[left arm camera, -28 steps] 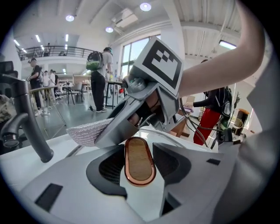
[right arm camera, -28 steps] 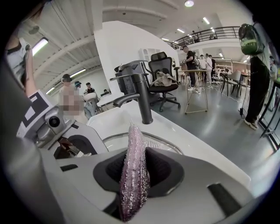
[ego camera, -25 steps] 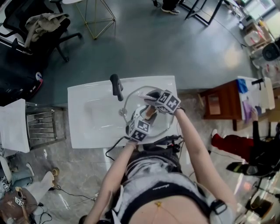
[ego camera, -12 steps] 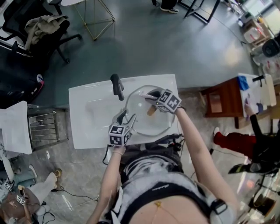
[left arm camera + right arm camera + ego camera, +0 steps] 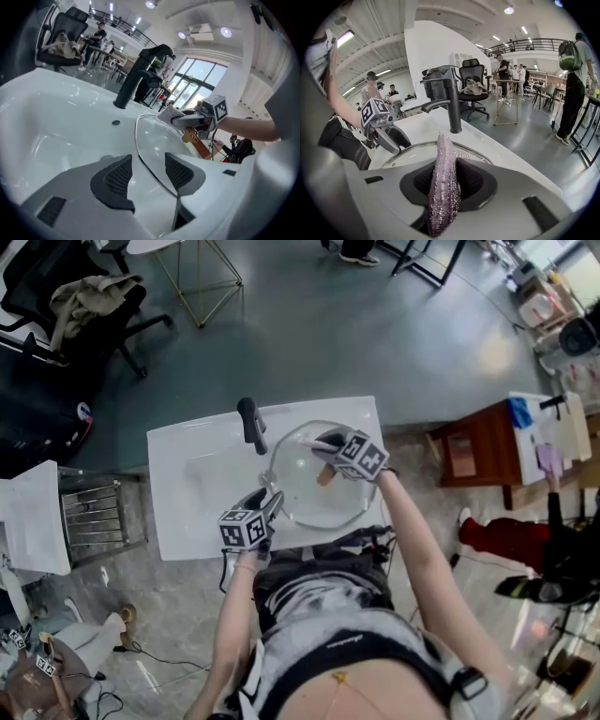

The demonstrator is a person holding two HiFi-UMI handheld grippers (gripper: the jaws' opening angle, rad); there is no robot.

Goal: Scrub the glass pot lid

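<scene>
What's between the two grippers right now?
The glass pot lid, between the left gripper and the right gripper with its scrubbing cloth; the head view shows it.

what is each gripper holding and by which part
The right hand-held gripper pinches a purple glittery scrubbing cloth by its folded middle. The left hand-held gripper holds nothing: its jaws stand apart around the rim of the clear glass pot lid.

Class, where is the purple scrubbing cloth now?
Right gripper view, centre: the purple scrubbing cloth is pinched in the right gripper's jaws, above the glass lid, near the black faucet.
</scene>
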